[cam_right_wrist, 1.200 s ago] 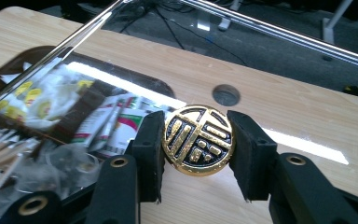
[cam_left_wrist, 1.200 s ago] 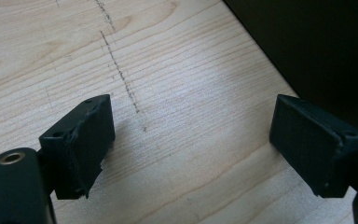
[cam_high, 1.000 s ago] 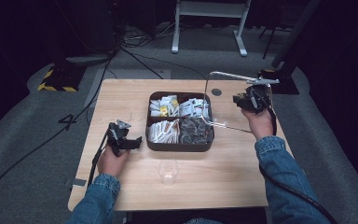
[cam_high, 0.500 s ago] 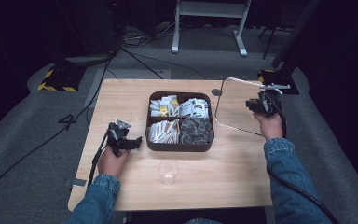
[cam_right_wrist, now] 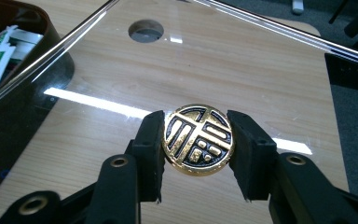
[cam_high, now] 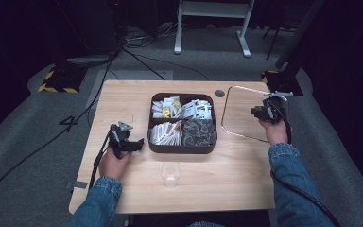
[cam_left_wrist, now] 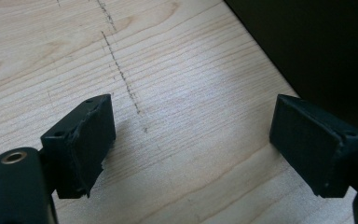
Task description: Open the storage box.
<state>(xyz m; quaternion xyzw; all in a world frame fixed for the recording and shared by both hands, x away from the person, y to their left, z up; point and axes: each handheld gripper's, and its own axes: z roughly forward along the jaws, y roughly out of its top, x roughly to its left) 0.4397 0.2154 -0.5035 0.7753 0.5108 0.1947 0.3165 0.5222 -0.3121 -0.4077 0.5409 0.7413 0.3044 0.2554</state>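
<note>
The right gripper (cam_right_wrist: 196,144) pinches the round gold knob (cam_right_wrist: 198,139) of a clear lid (cam_high: 246,113), one pad on each side of the knob. The jaws stand partly closed, as wide as the knob. In the right gripper view the knob's face, with its black and gold pattern, turns toward the camera, and the glass spreads out beyond it, away from the jaws.

In the high view the lid is a rounded square pane with a bright metal rim, hanging over the table's (cam_high: 123,101) right end, just right of the box (cam_high: 183,148). It tilts: the edge nearest the box sits lower and the knob side by the right gripper (cam_high: 263,112) sits higher. Whether the low edge touches the wood, I cannot tell.

The left gripper (cam_high: 128,144) rests low over the table left of the box, its jaws wide apart with bare wood between them.

A clear cup (cam_high: 170,173) stands in front of the box.
</note>
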